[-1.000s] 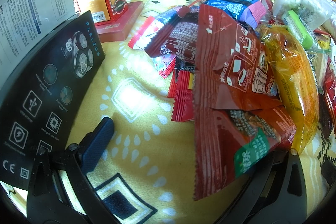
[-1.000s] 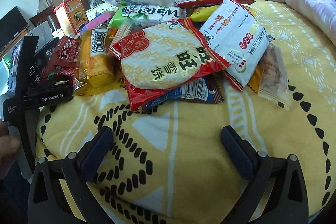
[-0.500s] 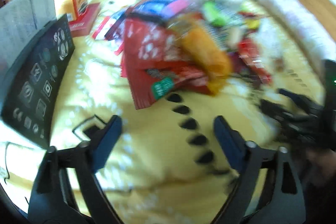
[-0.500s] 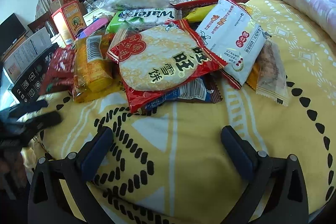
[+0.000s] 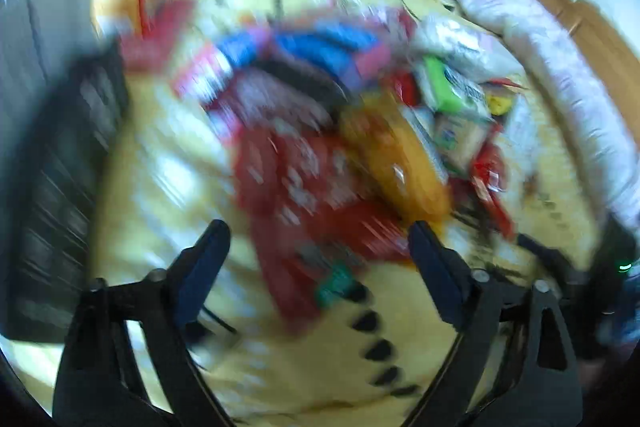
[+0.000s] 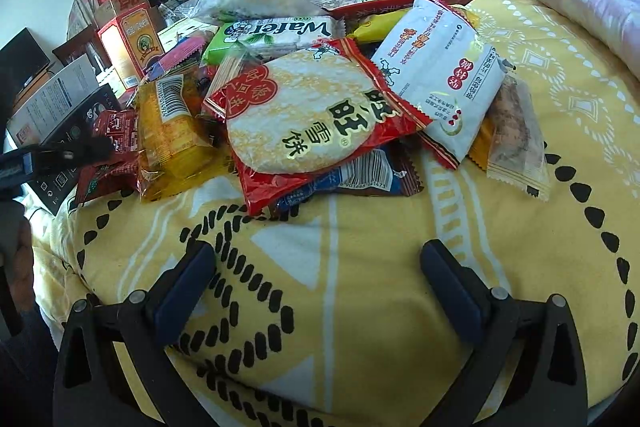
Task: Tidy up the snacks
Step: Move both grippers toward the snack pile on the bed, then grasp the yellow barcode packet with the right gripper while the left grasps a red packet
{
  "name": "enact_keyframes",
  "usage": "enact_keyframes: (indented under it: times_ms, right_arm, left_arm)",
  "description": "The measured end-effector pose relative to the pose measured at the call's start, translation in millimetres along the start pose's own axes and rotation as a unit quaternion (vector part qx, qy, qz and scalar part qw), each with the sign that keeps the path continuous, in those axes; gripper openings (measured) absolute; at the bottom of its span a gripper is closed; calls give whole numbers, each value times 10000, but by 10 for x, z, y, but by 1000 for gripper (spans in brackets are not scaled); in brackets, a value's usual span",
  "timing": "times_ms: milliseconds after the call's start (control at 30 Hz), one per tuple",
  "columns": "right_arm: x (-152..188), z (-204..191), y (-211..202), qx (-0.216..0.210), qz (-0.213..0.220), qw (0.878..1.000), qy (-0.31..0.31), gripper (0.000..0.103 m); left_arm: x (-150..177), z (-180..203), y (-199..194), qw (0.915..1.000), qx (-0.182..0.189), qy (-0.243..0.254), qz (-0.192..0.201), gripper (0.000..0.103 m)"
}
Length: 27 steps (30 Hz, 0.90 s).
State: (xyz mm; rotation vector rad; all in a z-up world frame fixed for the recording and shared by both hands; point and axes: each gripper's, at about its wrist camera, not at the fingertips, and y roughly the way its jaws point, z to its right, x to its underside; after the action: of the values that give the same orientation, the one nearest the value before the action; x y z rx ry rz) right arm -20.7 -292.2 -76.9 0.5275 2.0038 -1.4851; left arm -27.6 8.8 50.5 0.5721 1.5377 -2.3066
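- Ahead of the left tongs [image 5: 316,247], the red sachets [image 5: 304,183] lay on the yellow bedspread [image 5: 312,359], their near corner reaching in between the two pads, though the smear in that view leaves it unclear how far above them the pads stood.
- A second before, the same sachets had filled the right half of that view with the right pad hidden beneath them; now both pads stood clear with nothing pressed between them.
- The left tongs' jaws had just been closing from their widest, but they remained apart and gripped nothing.
- The view had pulled back and swung rightward, so the orange packet [image 5: 400,163] and green wafer pack [image 5: 444,87] now sat beyond the right pad.
- The right tongs [image 6: 320,287] were open and empty over bare bedspread, as in the earlier frames, with the round rice-cracker bag [image 6: 304,115] straight ahead of them on top of the heap.
- The white packet [image 6: 444,75] lay ahead and to the right, overlapping the cracker bag.
- My reading: the sachets look freshly let go or repositioned, and the sorting had barely begun, since the rest of the snacks were still one mixed pile.
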Motion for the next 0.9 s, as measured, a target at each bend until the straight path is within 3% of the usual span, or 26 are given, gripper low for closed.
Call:
enact_keyframes:
  times_ms: [67,133,200,267,400,533,633,700,767,800,867,900]
  right_arm:
    - [-41,31,-25,-98,-133,9998,89,103]
    - [-104,85,-94,-341,-269,9983,382,103]
    - [-142,100,-199,-813,-294,9947,563,103]
    - [-166,47,-324,-1274,-244,9903,500,94]
    - [-268,-323,-467,-1999,-219,9794,-200,86]
    - [-563,-740,-264,-1739,-180,9800,-950,85]
    - [-778,-848,-3,-1506,-174,9828,-1055,85]
    - [-893,-896,244,-1382,-390,9835,-1100,85]
    - [-913,-987,471,-1398,-685,9804,-1209,70]
    - [-903,-1012,536,-1310,-784,9803,-1252,67]
    - [-895,-965,498,-1308,-777,9815,-1165,49]
    - [-898,-911,411,-1435,-711,9822,-978,48]
  left_arm:
    - [96,110,-62,9987,413,182,-228,67]
    - [236,155,-174,9970,640,254,-366,66]
    - [372,95,-295,9973,614,150,-375,66]
    - [479,5,-436,9983,526,74,-260,66]
    - [597,-100,-610,9997,217,17,75,68]
    - [568,-56,-678,9991,164,237,326,71]
    - [535,-16,-732,9977,161,473,466,80]
    - [507,24,-754,9965,143,619,544,87]
    - [463,66,-744,9952,96,796,567,88]
    - [439,67,-756,9945,84,862,587,88]
    - [374,89,-766,9922,60,1037,682,90]
    - [310,117,-754,9905,43,1153,749,92]
